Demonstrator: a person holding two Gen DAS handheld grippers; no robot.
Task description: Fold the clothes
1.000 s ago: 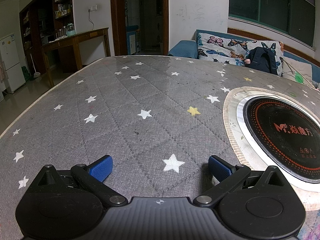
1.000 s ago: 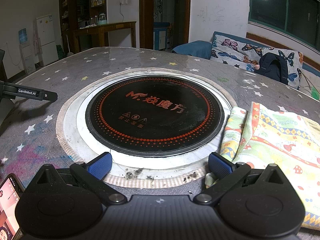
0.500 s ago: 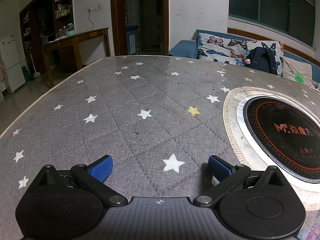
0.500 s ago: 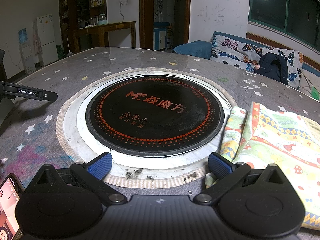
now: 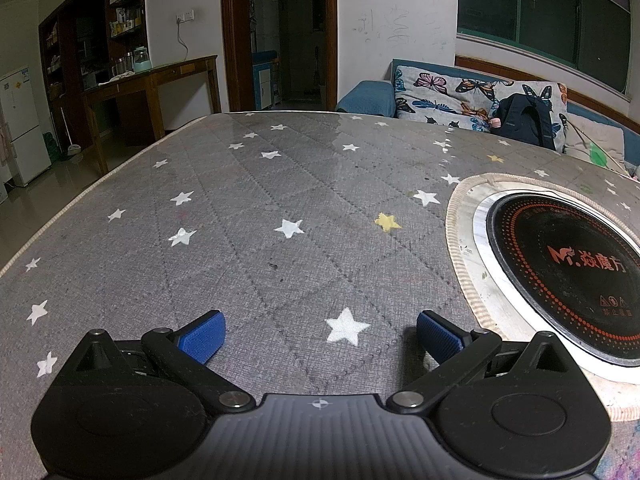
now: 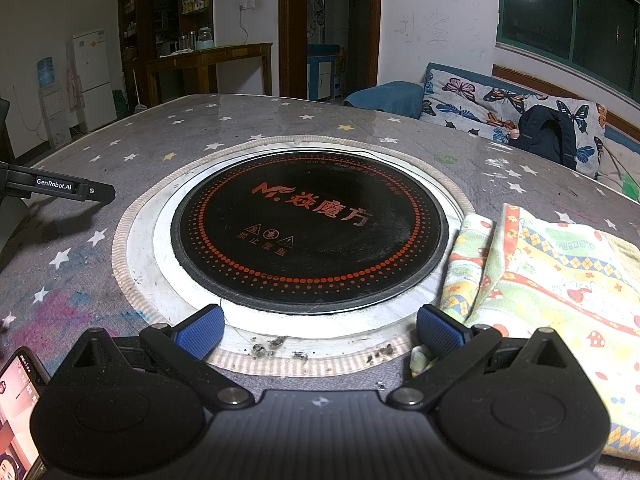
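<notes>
A colourful patterned garment (image 6: 560,280), yellow and green with red mushrooms, lies partly folded on the grey star-patterned table cover, right of the round black cooktop, in the right wrist view. My right gripper (image 6: 320,332) is open and empty, low over the table's near edge, its right finger beside the garment's near left corner. My left gripper (image 5: 320,334) is open and empty over bare star-patterned cover (image 5: 260,220), left of the cooktop. The garment does not show in the left wrist view.
A round black induction cooktop (image 6: 308,228) with a white rim is set in the table's middle; it also shows in the left wrist view (image 5: 568,272). A phone (image 6: 18,412) lies at the near left. Crumbs (image 6: 272,346) lie by the rim. The other gripper's body (image 6: 56,188) sits at far left.
</notes>
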